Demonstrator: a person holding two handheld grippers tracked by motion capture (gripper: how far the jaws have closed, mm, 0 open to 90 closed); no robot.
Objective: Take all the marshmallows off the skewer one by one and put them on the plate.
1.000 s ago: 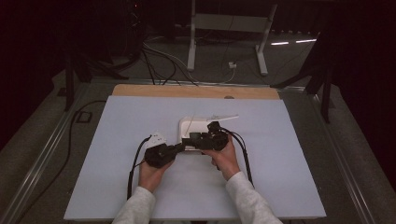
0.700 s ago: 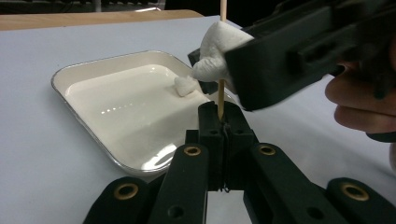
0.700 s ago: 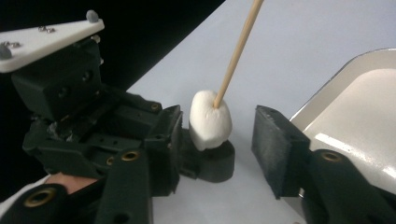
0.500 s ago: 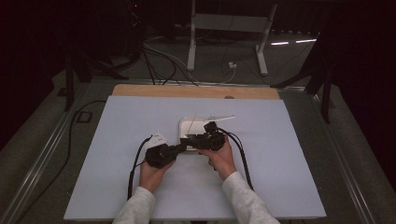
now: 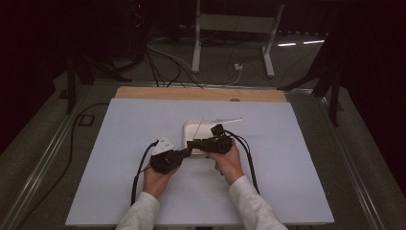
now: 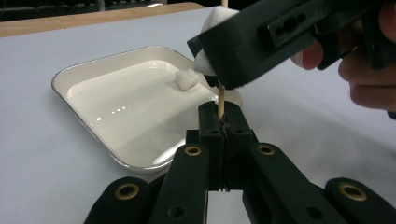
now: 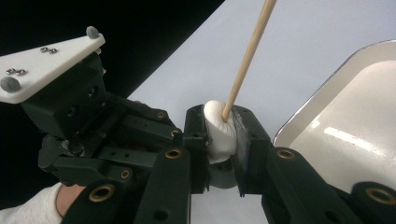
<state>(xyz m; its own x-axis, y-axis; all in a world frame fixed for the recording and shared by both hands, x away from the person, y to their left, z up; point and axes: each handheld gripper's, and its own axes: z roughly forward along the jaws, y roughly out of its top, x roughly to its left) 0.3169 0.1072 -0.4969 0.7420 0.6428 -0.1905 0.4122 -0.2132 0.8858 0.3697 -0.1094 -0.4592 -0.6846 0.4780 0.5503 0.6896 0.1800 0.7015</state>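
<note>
Looking down from the high view, the left gripper (image 5: pixel 184 152) and the right gripper (image 5: pixel 191 143) are being held close together over the near edge of a white tray (image 5: pixel 191 128), on a pale blue table (image 5: pixel 287 182); a thin wooden skewer (image 5: pixel 200 125) is rising from between them, though the grips are too small there to be read.

In the left gripper view, the left gripper (image 6: pixel 221 122) is being kept fully closed on the lower end of the skewer (image 6: pixel 219 99), which is standing upright out of its tips. Just above, the right gripper (image 6: pixel 208 58) is being held across the stick, with a white marshmallow (image 6: pixel 205 21) bulging out at its side. A second white lump (image 6: pixel 187 79) is lying in the glossy tray (image 6: pixel 60 79) beyond the tips.

In the right gripper view, the right gripper (image 7: pixel 223 135) is being pressed on the marshmallow (image 7: pixel 218 128), its jaws having just been closing with the soft, rounded piece between them. The pale skewer (image 7: pixel 247 53) is running slanted up out of the marshmallow's top, and the tray's rim (image 7: pixel 322 93) is showing to the right of the jaws.
</note>
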